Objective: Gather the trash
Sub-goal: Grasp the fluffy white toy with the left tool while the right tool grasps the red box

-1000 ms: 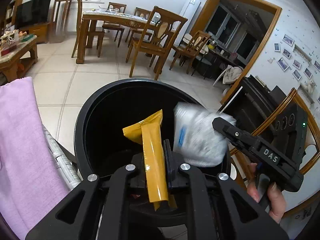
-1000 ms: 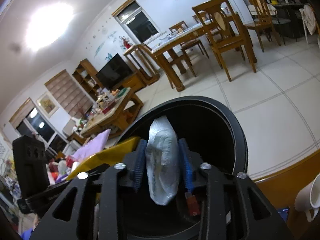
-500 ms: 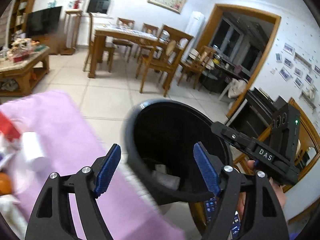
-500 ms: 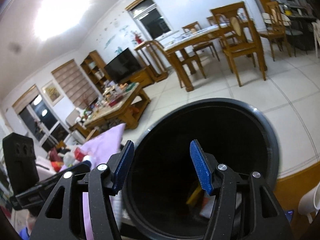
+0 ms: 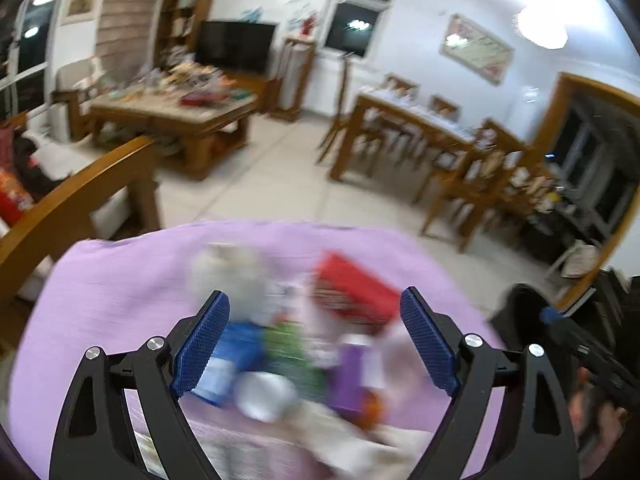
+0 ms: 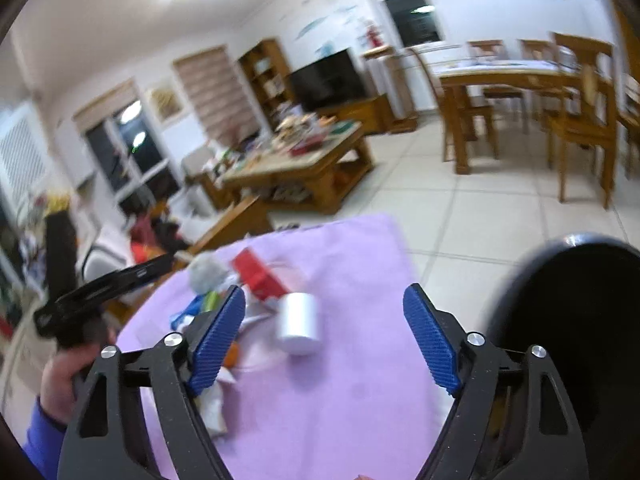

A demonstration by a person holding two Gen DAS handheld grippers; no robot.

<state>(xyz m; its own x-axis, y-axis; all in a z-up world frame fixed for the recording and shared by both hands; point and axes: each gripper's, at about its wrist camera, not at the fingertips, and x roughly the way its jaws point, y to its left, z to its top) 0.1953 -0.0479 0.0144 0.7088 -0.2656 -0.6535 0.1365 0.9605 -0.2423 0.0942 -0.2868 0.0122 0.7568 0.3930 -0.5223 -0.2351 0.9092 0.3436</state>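
A heap of trash lies on the purple cloth (image 6: 340, 380): a red box (image 6: 256, 272), a grey crumpled ball (image 6: 206, 272), a white cup (image 6: 298, 322) on its side, and blue and green wrappers (image 6: 196, 308). My left gripper (image 5: 315, 298) hovers over that heap, blurred, with the red box (image 5: 352, 288) and a blue wrapper (image 5: 236, 348) below; its jaws are opening and grip nothing. My right gripper (image 6: 325, 295) also has its jaws opening with nothing held, the cup lying beyond them. The black bin (image 6: 580, 320) stands at the right. A hand (image 6: 68, 368) holds the left gripper (image 6: 160, 264).
The black bin (image 5: 516, 320) shows at the right edge beside the cloth. A curved wooden armrest (image 5: 80, 200) rises at the left. A cluttered coffee table (image 6: 304, 160) and a dining table with chairs (image 6: 520, 80) stand across the tiled floor.
Both grippers let go of the yellow wrapper and the white packet over the bin, spread their jaws, and swung left from the bin to the trash heap on the purple cloth.
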